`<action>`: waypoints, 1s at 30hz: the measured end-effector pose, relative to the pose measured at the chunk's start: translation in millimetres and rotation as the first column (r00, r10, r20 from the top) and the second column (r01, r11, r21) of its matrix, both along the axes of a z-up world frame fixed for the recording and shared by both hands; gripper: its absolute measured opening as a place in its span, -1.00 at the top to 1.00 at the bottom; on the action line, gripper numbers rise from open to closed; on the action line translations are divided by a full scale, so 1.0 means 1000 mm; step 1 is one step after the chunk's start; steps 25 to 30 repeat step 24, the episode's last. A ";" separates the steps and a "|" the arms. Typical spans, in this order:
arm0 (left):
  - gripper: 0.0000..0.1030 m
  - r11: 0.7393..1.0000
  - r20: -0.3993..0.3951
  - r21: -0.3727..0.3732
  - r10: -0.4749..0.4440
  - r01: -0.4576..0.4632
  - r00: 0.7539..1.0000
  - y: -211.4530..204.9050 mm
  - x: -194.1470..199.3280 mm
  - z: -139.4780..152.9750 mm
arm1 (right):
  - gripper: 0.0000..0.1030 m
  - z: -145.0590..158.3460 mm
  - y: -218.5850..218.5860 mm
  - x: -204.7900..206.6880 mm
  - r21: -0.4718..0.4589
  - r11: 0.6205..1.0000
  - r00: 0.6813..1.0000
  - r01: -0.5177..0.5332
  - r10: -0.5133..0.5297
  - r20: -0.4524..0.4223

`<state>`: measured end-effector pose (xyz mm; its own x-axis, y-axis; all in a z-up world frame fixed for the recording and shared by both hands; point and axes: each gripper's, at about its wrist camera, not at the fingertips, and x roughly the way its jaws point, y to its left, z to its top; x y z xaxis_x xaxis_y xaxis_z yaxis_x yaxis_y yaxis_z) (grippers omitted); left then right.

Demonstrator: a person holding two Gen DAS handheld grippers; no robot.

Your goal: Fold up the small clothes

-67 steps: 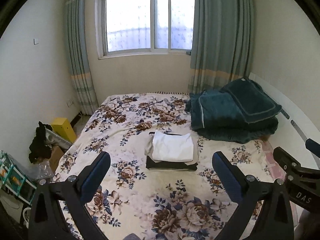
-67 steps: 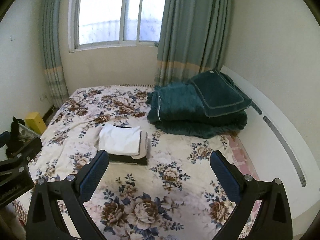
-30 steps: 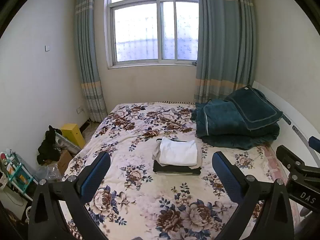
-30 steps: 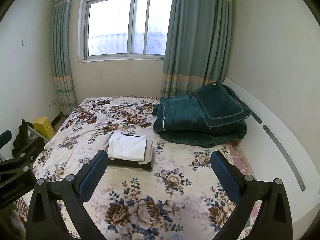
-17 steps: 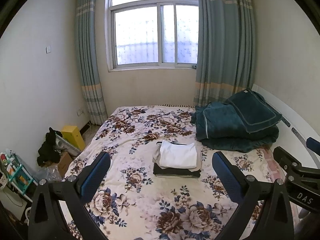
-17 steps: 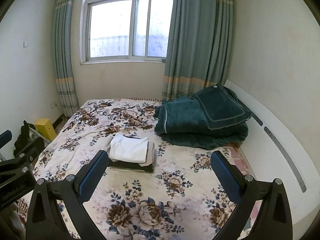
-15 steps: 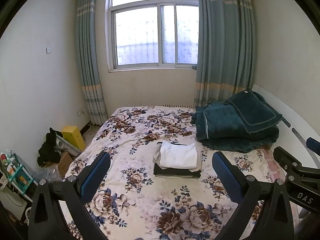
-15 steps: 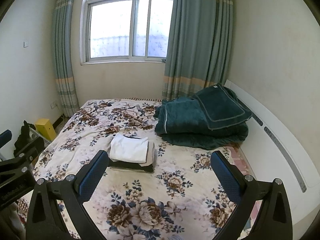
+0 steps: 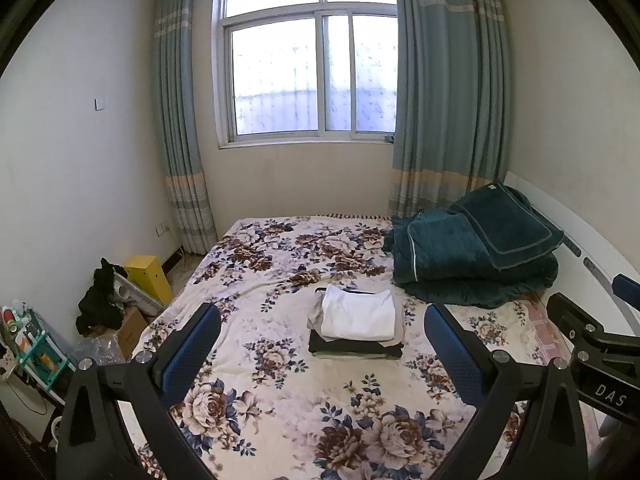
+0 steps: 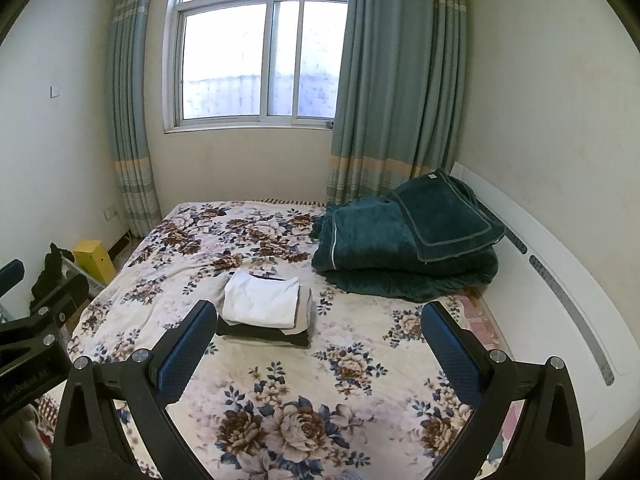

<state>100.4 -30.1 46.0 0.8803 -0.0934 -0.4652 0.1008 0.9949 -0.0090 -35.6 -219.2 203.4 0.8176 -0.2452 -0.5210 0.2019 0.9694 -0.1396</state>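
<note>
A small stack of folded clothes [image 9: 356, 326] lies in the middle of the floral bed [image 9: 280, 400]: a white piece on top, grey and black pieces under it. It also shows in the right wrist view [image 10: 266, 310]. My left gripper [image 9: 322, 354] is open and empty, held well back above the bed's near part. My right gripper [image 10: 320, 354] is open and empty too, at about the same distance from the stack. Neither touches the clothes.
A folded dark green blanket pile [image 9: 476, 260] sits at the bed's far right by the white headboard [image 10: 560, 292]. A yellow box [image 9: 148, 276], black cloth and clutter [image 9: 104, 304] stand on the floor at the left. Window and curtains behind.
Both grippers have drawn back and tilted up from the stack, so more of the room and window shows. The clothes have not moved. Both grippers stay open.
</note>
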 end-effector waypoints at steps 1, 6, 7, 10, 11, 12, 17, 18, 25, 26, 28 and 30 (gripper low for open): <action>-1.00 1.000 0.000 0.001 0.002 -0.002 1.000 0.001 -0.002 -0.001 | -1.00 0.001 0.000 0.002 -0.001 1.000 1.000 0.000 0.000 -0.001; -1.00 1.000 0.001 0.001 0.003 -0.003 1.000 0.000 -0.002 0.000 | -1.00 0.000 0.001 0.001 -0.001 1.000 1.000 0.001 -0.001 0.002; -1.00 1.000 0.002 0.000 0.003 -0.003 1.000 0.000 -0.002 0.001 | -1.00 -0.001 0.001 -0.001 0.001 1.000 1.000 0.001 -0.001 0.001; -1.00 1.000 0.003 0.001 0.004 -0.004 1.000 0.000 -0.003 0.001 | -1.00 -0.001 0.001 -0.001 0.000 1.000 1.000 0.001 -0.001 0.003; -1.00 1.000 0.003 0.000 0.005 -0.005 1.000 0.000 -0.003 0.001 | -1.00 -0.001 0.001 -0.002 -0.001 1.000 1.000 0.002 -0.002 0.004; -1.00 1.000 0.004 -0.001 0.005 -0.005 1.000 -0.001 -0.002 0.002 | -1.00 0.000 0.001 -0.001 0.000 1.000 1.000 0.002 -0.002 0.007; -1.00 1.000 0.002 -0.001 0.003 -0.003 1.000 0.001 -0.003 0.000 | -1.00 0.000 0.002 -0.002 -0.001 1.000 1.000 0.003 -0.003 0.008; -1.00 1.000 0.004 0.000 0.005 -0.005 1.000 0.001 -0.003 0.000 | -1.00 0.000 0.002 -0.002 -0.001 1.000 1.000 0.002 -0.002 0.008; -1.00 1.000 0.028 0.004 0.018 -0.018 0.999 0.000 -0.003 0.008 | -1.00 0.002 0.002 -0.001 0.001 1.000 1.000 0.001 -0.001 0.009; -1.00 1.000 0.028 0.004 0.018 -0.018 0.999 0.000 -0.003 0.008 | -1.00 0.002 0.002 -0.001 0.001 1.000 1.000 0.001 -0.001 0.009; -1.00 1.000 0.028 0.004 0.018 -0.018 0.999 0.000 -0.003 0.008 | -1.00 0.002 0.002 -0.001 0.001 1.000 1.000 0.001 -0.001 0.009; -1.00 1.000 0.028 0.004 0.018 -0.018 0.999 0.000 -0.003 0.008 | -1.00 0.002 0.002 -0.001 0.001 1.000 1.000 0.001 -0.001 0.009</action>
